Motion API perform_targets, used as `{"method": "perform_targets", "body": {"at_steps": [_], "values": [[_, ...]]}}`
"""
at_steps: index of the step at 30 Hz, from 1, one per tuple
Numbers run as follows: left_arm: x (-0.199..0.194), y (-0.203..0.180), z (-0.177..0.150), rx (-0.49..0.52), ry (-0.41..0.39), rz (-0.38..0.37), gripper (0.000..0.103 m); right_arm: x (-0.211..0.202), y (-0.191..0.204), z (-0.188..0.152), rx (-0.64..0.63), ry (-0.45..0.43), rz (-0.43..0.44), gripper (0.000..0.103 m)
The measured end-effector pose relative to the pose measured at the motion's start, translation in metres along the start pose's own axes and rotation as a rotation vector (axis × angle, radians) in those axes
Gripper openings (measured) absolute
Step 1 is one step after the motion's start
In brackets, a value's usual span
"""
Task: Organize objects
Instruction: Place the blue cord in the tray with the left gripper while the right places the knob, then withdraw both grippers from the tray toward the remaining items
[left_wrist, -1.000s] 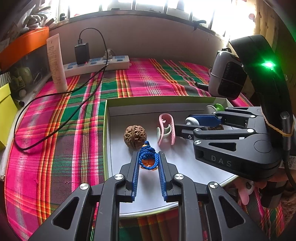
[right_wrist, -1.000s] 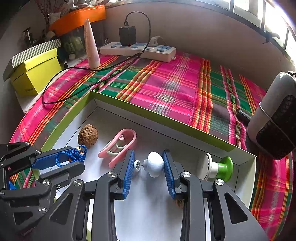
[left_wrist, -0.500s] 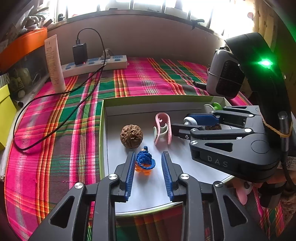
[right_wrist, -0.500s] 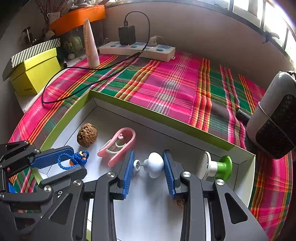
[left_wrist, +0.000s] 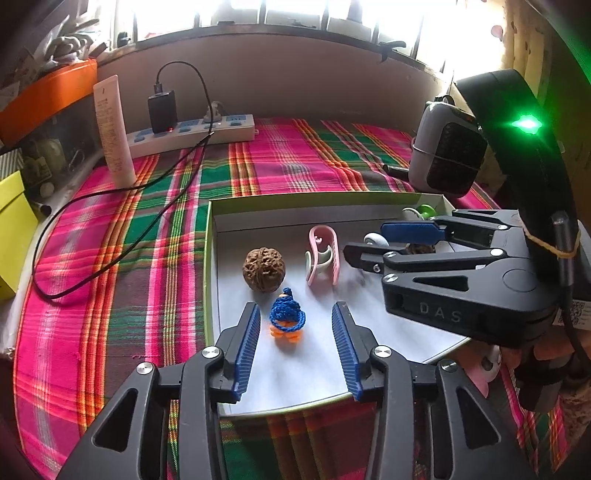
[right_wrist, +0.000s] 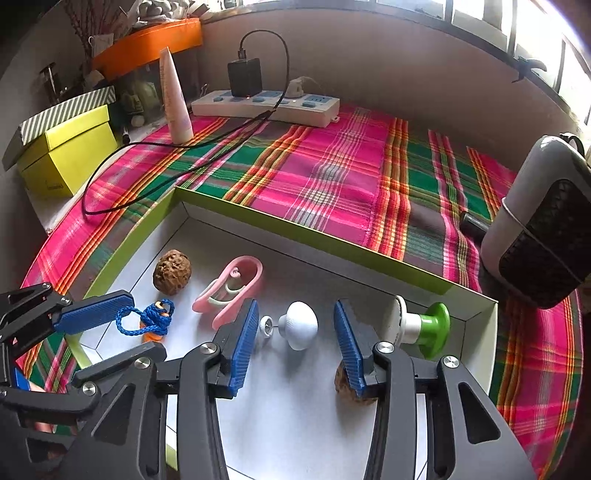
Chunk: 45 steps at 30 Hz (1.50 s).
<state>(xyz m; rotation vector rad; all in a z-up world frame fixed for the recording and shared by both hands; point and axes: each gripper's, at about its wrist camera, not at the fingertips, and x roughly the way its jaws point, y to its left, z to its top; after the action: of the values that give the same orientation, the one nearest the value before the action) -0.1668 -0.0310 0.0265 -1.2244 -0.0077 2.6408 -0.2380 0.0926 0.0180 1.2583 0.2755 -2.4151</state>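
Now both claws, left claw (left_wrist: 294, 334) and right claw (right_wrist: 292, 334), agape over tray (left_wrist: 210, 258).

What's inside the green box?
Inside the box: a walnut, pink clip, blue cord charm, white mushroom knob, and green-handled stamp. Another brown lump is partly hidden behind the right fingers.

A: Cloth (right_wrist: 332, 177)?
B: Woven plaid, matt. Tray (right_wrist: 295, 230) looks like card, smooth, green outside, white inside.
A: Walnut (left_wrist: 263, 270)?
B: Rough, wrinkled, dull brown. Cord charm (left_wrist: 287, 317) near it is braided blue rope.
A: Pink clip (right_wrist: 231, 290)?
B: Smooth plastic, slight sheen. White knob (right_wrist: 300, 325) matt plastic, green stopper (right_wrist: 434, 326) glossy.
A: Grippers?
B: Left gripper (left_wrist: 294, 345) and right gripper (right_wrist: 291, 339): matt black plastic, ribbed blue pads, shiny metal screws.
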Motion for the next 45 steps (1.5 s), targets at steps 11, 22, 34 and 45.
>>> {"method": "perform_targets", "body": {"at_steps": [11,22,34,45], "values": [[-0.015,-0.004,-0.006,0.006,-0.012,0.010,0.049,-0.016,0.004,-0.005,0.003,-0.030,-0.010,0.052],[-0.032,-0.007,-0.016,-0.010,-0.019,0.011,0.049,-0.041,0.003,-0.018,0.041,-0.064,-0.022,0.052],[-0.050,-0.014,-0.029,-0.021,-0.030,0.014,0.049,-0.069,0.004,-0.041,0.094,-0.105,-0.022,0.052],[-0.070,-0.017,-0.045,-0.044,-0.063,-0.032,0.049,-0.097,0.001,-0.072,0.139,-0.145,-0.044,0.052]]}}
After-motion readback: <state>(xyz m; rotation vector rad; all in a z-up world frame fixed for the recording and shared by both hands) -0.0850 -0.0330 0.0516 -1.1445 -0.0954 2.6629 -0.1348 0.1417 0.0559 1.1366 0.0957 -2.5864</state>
